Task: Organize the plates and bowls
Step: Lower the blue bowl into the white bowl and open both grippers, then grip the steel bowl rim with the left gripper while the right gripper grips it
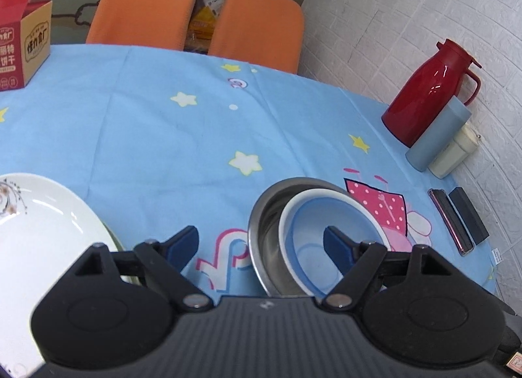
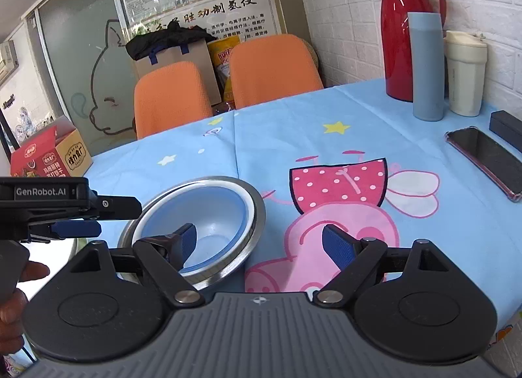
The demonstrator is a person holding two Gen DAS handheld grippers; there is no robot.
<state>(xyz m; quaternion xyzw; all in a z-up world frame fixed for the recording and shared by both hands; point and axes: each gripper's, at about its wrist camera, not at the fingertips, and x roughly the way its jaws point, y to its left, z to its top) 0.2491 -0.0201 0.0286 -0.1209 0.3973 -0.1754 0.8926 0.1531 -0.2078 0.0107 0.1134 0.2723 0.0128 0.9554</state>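
blue bowl (image 1: 321, 231) nested in steel bowl (image 1: 264, 218) | both tools open (empty)

My white plate (image 1: 39, 231) cut off by the left edge and partly under my left tongs (image 1: 261, 244), near rim of the steel bowl (image 1: 261, 215) hidden behind them, cardboard box (image 1: 23, 35) cropped at left, its small print too small to read, phone (image 2: 486, 159) clipped at right.

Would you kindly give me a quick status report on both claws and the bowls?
Left claw open, right claw open, both empty. Blue bowl nested in steel bowl; white plate apart. Nothing blocking.
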